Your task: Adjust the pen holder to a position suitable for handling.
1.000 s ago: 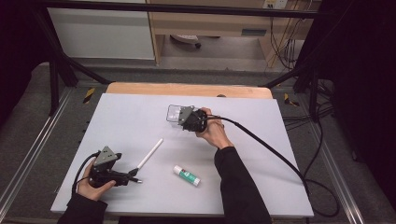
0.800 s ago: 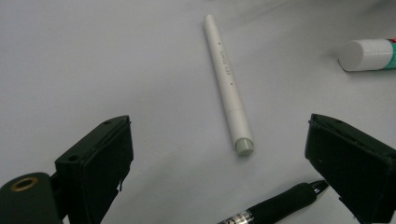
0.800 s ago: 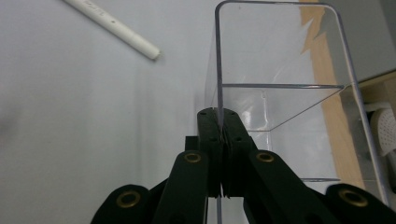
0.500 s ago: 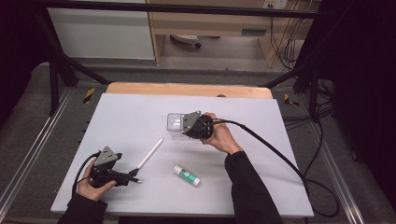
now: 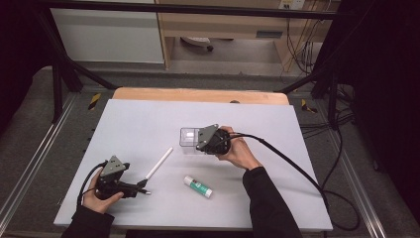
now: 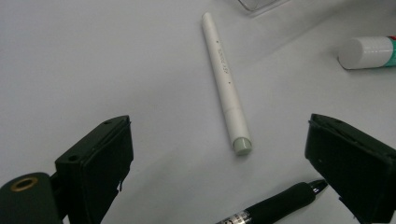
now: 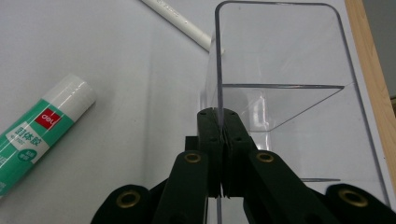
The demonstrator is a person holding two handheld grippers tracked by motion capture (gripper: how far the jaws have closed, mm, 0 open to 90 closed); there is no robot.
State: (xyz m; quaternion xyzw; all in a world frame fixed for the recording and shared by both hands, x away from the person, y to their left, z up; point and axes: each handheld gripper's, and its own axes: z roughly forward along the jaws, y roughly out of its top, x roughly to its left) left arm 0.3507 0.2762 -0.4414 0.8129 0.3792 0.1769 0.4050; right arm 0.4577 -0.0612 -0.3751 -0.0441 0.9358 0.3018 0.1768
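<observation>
We pinch clear plastic box (image 7: 280,93) wall, mid-table (image 5: 148,119), right tongs (image 7: 219,114) clamped tight. Light, rigid, slick, crack-prone: thin wall best hold. Left tongs (image 6: 219,158) gape empty over white pen (image 6: 224,79).

One clear box (image 5: 189,139), one white pen (image 5: 158,163), one black pen (image 6: 273,206) and one glue stick (image 5: 197,186) are lying on one table (image 5: 148,119).

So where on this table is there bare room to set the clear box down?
The table's far left, beyond the white pen, is bare, as is the right side past the clear box. It is crowded around the glue stick.
</observation>
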